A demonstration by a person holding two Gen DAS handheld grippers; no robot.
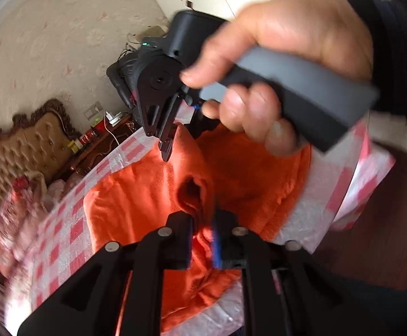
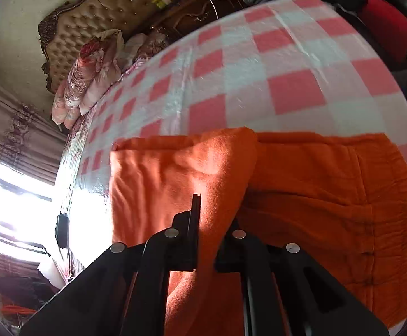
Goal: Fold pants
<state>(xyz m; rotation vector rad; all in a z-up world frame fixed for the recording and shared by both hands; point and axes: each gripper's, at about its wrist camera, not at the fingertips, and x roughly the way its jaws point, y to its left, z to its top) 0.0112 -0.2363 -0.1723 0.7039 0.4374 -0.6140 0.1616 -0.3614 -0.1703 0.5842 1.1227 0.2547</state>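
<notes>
The right gripper pinches a fold of the orange pants, and the left gripper also nips the cloth, on the pink-checked bedcover. A fold-over seems in hand; next both should lay the raised layer flat with edges aligned. A tufted headboard stands behind

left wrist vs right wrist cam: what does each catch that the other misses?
Only the left wrist view: the hand holding the right gripper, its tips pinching a raised edge of the orange pants.

Only the right wrist view: the bright window and curtains.

Both: the pants on the pink-checked cloth, fabric between each camera's own fingers, including the left gripper, and the tufted headboard.
</notes>
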